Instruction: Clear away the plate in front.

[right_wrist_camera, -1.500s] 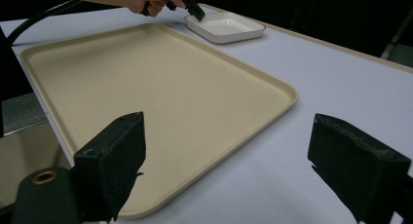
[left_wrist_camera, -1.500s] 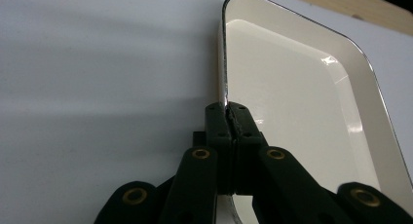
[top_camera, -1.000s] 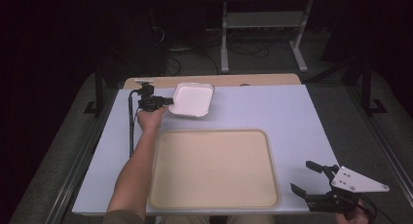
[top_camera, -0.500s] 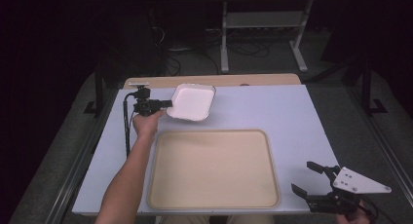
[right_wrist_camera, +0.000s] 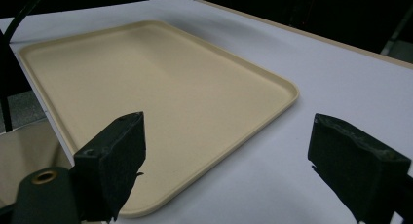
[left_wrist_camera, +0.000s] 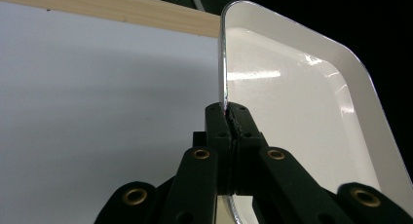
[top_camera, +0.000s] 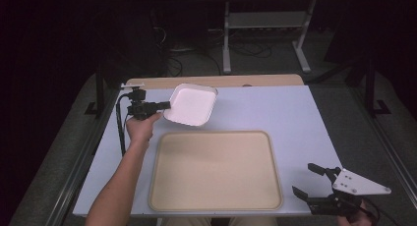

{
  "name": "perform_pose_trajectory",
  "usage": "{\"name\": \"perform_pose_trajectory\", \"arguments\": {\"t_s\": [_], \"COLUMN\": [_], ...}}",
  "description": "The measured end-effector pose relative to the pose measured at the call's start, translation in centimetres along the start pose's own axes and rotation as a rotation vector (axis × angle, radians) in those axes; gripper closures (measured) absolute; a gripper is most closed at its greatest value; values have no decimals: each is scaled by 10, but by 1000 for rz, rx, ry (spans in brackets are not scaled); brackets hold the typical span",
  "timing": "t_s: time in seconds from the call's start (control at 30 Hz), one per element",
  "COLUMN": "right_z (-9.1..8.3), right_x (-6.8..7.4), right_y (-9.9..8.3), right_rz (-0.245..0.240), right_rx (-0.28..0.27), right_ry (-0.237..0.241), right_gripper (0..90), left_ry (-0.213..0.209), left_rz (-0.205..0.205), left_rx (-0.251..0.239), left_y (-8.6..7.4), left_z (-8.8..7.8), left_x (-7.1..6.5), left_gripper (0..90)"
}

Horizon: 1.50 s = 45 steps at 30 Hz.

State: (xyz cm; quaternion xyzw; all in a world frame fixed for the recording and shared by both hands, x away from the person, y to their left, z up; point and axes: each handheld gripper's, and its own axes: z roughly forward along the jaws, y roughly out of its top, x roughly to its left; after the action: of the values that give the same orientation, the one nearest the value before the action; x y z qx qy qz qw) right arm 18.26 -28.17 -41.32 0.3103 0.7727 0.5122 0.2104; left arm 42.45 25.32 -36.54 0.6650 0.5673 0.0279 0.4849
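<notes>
White table [top_camera: 295, 113]; one dish [top_camera: 192, 104]; one tray [top_camera: 216, 172]

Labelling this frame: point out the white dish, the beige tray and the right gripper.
white dish [top_camera: 193, 104], high view, middle of its inner surface
beige tray [top_camera: 216, 169], high view, bare middle of its floor
right gripper [top_camera: 309, 181], high view, midway between the tips of its open jaws

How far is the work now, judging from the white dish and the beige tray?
Done: the left gripper has its jaws shut on the rim of the white dish, which looks tilted off the table. In hand: the dish is held beyond the beige tray. Left: the tray holds nothing yet; the right gripper waits open at its near right corner.
</notes>
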Motion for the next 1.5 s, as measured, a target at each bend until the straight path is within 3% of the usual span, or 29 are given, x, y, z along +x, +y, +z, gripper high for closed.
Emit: {"name": "perform_pose_trajectory", "arguments": {"t_s": [0.27, 0.6, 0.73, 0.9, 1.0, 1.17, 1.37, 1.5], "right_z": [0, 2, 5, 5, 4, 4, 4, 4], "right_x": [0, 1, 3, 4, 3, 4, 4, 4], "right_y": [0, 1, 1, 2, 2, 2, 2, 2], "right_rz": [1, -5, -16, -30, -27, -29, -33, -33], "right_rx": [3, 13, 28, 31, 24, 23, 23, 27], "right_ry": [6, 7, 12, 14, 12, 14, 17, 21], "right_gripper": [129, 129, 129, 129, 129, 129, 129, 129], "left_ry": [-11, -14, 11, 11, -24, -28, 6, 24], "left_rz": [25, 23, 50, 69, 48, 31, 18, -15], "left_rx": [20, 33, 66, 97, 117, 124, 124, 117], "left_y": [-15, -35, -41, -51, -62, -75, -92, -105], "left_z": [-10, -17, -18, -12, -7, -3, -4, -7], "left_x": [-9, -13, -19, -27, -29, -30, -31, -29], "left_gripper": [886, 886, 886, 886, 886, 886, 885, 886]}}
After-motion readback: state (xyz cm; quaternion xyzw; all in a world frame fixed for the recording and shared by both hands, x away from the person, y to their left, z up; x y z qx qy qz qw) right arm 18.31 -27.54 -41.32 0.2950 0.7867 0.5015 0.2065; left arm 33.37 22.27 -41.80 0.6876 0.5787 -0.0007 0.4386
